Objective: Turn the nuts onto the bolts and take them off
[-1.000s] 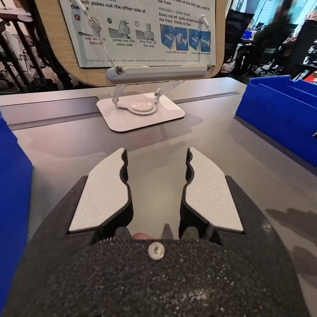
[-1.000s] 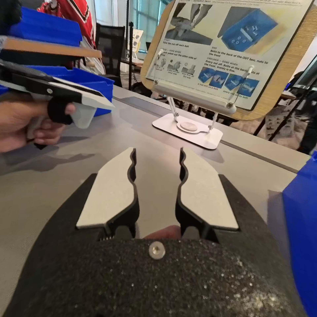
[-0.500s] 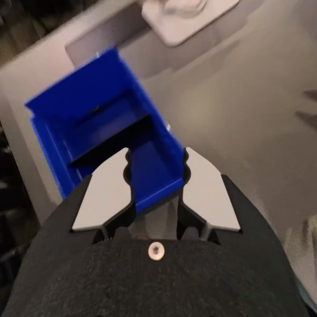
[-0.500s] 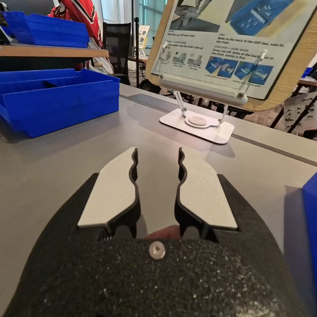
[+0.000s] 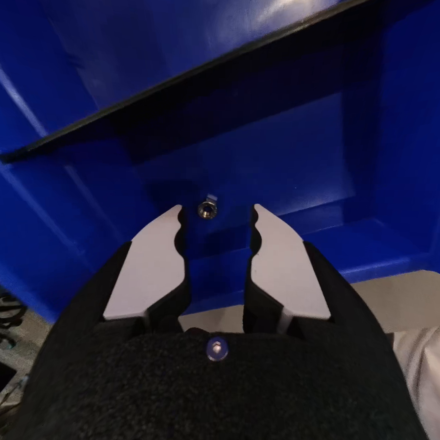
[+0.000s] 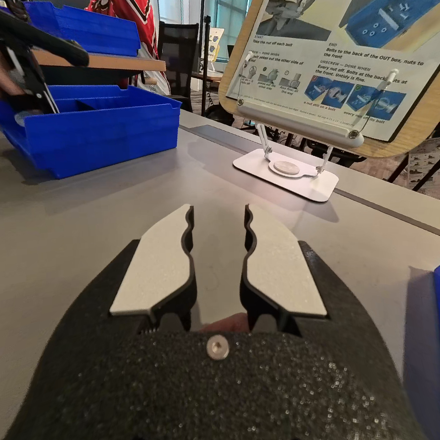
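Observation:
In the left wrist view my left gripper (image 5: 217, 208) is open and empty, pointing down into the front compartment of a blue bin (image 5: 309, 152). A small metal bolt (image 5: 207, 210), seen head-on, lies on the bin floor just beyond and between my fingertips. A black divider (image 5: 166, 83) crosses the bin behind it. In the right wrist view my right gripper (image 6: 218, 209) is open and empty, low over the grey table (image 6: 71, 226). The same blue bin (image 6: 95, 128) stands at the left, with the left gripper (image 6: 31, 71) reaching into it.
A white stand (image 6: 288, 176) holds an instruction board (image 6: 333, 66) at the table's back. Another blue bin's edge (image 6: 437, 281) shows at the far right. More blue bins (image 6: 83, 31) sit on a shelf behind. A table slot (image 6: 381, 209) runs along the back. The left gripper's tips are roughly 45 centimetres from the right gripper's.
My left gripper swung left and dropped down into the blue bin, close above the bolt. My right gripper stayed low over the table and turned slightly, still open.

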